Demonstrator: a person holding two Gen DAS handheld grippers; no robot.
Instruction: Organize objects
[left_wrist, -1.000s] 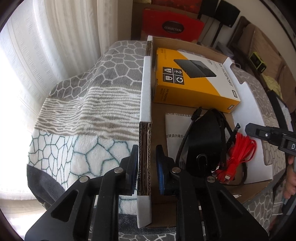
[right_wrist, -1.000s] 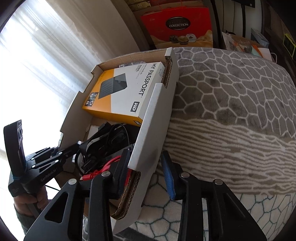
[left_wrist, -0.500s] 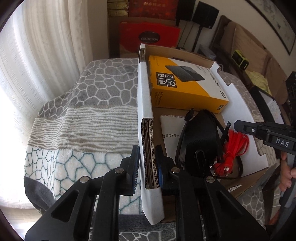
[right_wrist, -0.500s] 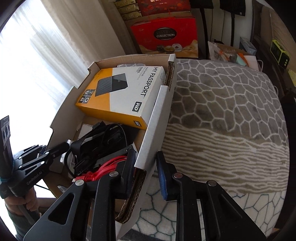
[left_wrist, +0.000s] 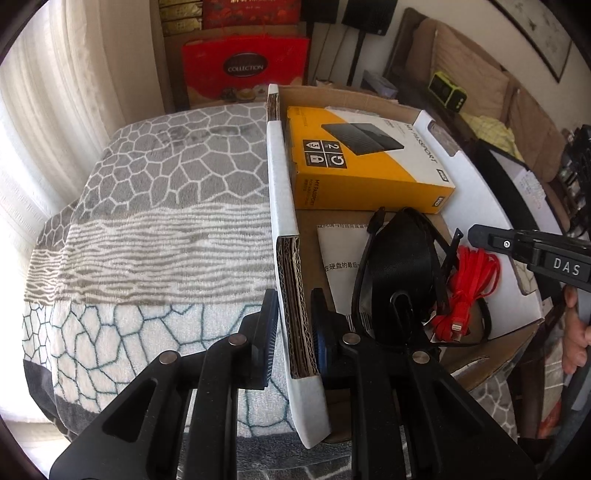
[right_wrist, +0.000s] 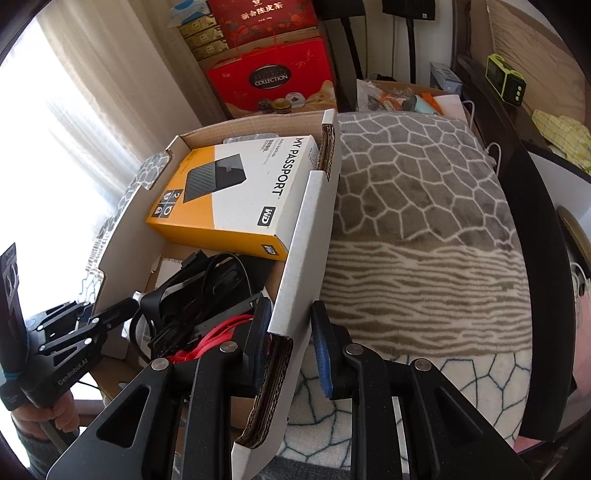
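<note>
A shallow cardboard box (left_wrist: 284, 192) rests on a bed covered by a grey and white patterned blanket (left_wrist: 155, 206), its long axis running away from both cameras toward the far edge of the bed. Each pair of tongs straddles one long wall near the box's near end. The left tongs (left_wrist: 291, 325) are clenched on the left wall, both pads pressed against the corrugated edge. The right tongs (right_wrist: 286, 339) stand astride the right wall (right_wrist: 306, 236); the inner pad touches the cardboard, while the outer blue pad seems just clear of it, so the grip looks loose. Both hands are equally near the box, one on each side.

Inside the box, a yellow and white hard drive carton (left_wrist: 365, 158) lies at the far end; nearer are a black pouch with straps (left_wrist: 402, 258), a coiled red cable (left_wrist: 469, 288) and a printed leaflet (left_wrist: 340, 251).

Beyond the bed stand a red gift box (left_wrist: 245, 70), pale curtains (left_wrist: 55, 92) and a sofa with cushions (left_wrist: 469, 77).
</note>
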